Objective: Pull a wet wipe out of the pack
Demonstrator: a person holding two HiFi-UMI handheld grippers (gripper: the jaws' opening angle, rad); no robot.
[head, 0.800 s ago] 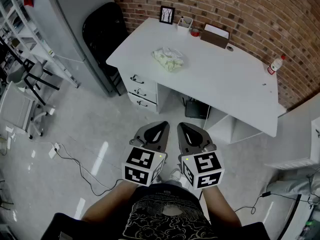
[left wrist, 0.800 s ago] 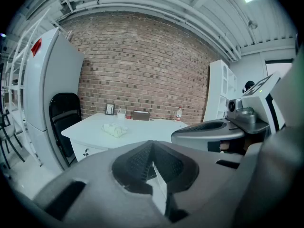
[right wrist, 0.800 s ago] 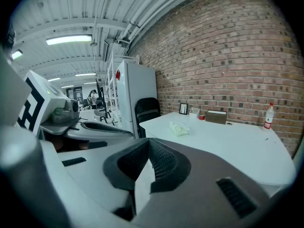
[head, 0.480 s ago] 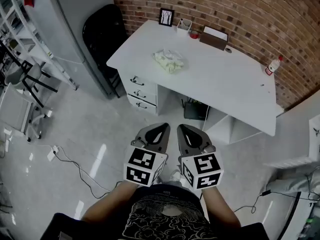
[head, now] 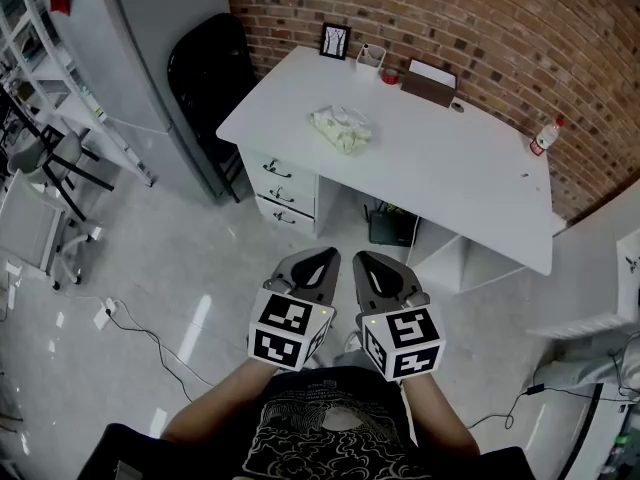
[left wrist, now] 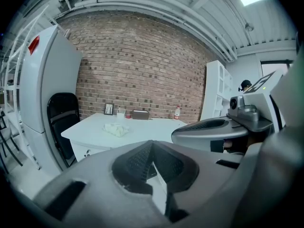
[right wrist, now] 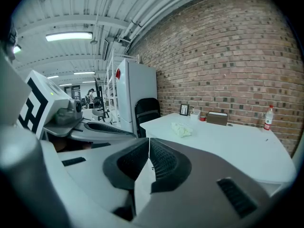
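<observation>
Our left tongs (head: 318, 264) and right tongs (head: 370, 266) are both clenched on nothing, well short of the white bench (head: 450, 168). The pale crumpled soft wipe pack (head: 341, 128) lies toward the bench's left end. We should step close, pin the pack with one pair and pinch the wipe with the other.

The wall (head: 500, 28) is built of rough red brick. The desk (head: 450, 178) is finished in smooth matt white. The floor (head: 180, 298) is seen pale and glossy. The left gripper (head: 318, 260) and right gripper (head: 368, 263) are moulded in matt grey plastic, with ribbed dark pads (right wrist: 164, 163).

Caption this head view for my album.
Left gripper and right gripper, shut and empty, short of a desk bearing the wipe pack.
</observation>
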